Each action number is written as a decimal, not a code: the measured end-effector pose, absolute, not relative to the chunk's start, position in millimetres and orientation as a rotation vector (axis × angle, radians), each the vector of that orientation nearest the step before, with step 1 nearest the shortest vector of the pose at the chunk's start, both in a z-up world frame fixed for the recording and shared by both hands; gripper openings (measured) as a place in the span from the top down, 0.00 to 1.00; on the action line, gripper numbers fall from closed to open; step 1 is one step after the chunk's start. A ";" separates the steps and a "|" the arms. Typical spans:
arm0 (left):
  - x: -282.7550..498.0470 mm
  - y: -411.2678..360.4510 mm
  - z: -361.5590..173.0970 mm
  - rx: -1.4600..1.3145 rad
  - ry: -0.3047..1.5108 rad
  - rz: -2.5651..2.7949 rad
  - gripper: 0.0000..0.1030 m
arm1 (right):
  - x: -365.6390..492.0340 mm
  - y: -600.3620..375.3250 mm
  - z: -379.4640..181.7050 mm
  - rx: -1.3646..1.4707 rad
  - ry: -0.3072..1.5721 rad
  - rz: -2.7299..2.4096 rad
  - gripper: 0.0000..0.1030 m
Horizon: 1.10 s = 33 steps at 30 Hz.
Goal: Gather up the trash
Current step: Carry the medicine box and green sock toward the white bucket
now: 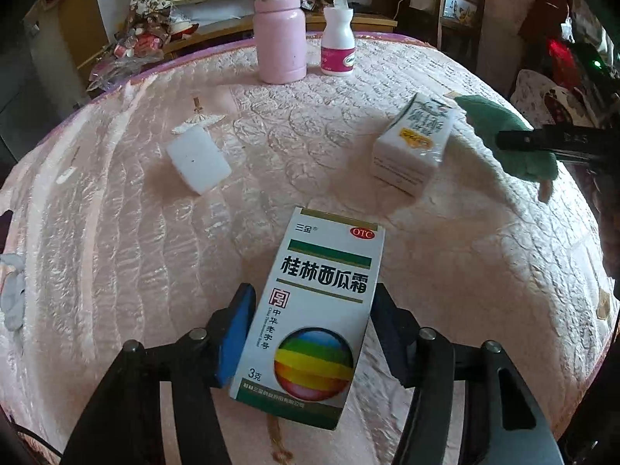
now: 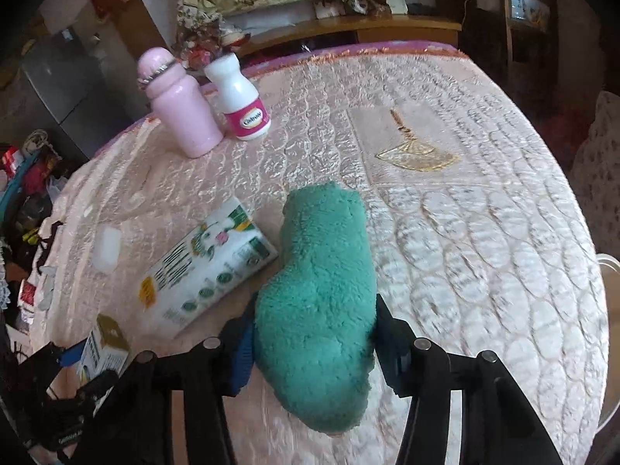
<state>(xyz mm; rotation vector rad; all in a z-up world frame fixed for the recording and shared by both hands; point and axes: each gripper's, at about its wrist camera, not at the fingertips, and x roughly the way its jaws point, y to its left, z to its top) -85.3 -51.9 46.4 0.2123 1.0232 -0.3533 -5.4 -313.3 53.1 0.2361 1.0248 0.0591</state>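
Note:
My left gripper (image 1: 310, 333) is shut on a white medicine box with a rainbow ball print (image 1: 314, 310), held just above the pink quilted tablecloth (image 1: 116, 232); the box also shows in the right wrist view (image 2: 102, 348). My right gripper (image 2: 314, 343) is shut on a green fluffy cloth (image 2: 325, 294), which also shows in the left wrist view (image 1: 503, 131). A white carton with green print (image 1: 414, 143) lies on the table between the two grippers, left of the cloth in the right wrist view (image 2: 205, 267). A white foam block (image 1: 199, 161) lies further left.
A pink bottle (image 1: 279, 27) and a white pill bottle (image 1: 338, 38) stand at the table's far edge. Floral fabric and wooden furniture (image 1: 348, 23) stand behind. Clutter lies off the table's left side (image 2: 27, 193). A chair (image 1: 461, 4) stands at the back right.

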 end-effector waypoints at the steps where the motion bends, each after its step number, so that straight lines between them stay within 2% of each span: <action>1: -88.3 -53.2 48.1 0.210 1.024 -0.357 0.40 | -12.8 -315.7 55.8 0.241 1.017 0.065 0.46; 12: -127.0 -103.5 70.7 0.171 1.018 -0.459 0.40 | -87.9 -346.8 73.3 0.288 0.964 0.087 0.46; 33: -135.6 -290.0 89.3 0.245 0.961 -0.603 0.40 | -176.0 -491.7 91.8 0.375 0.861 -0.131 0.46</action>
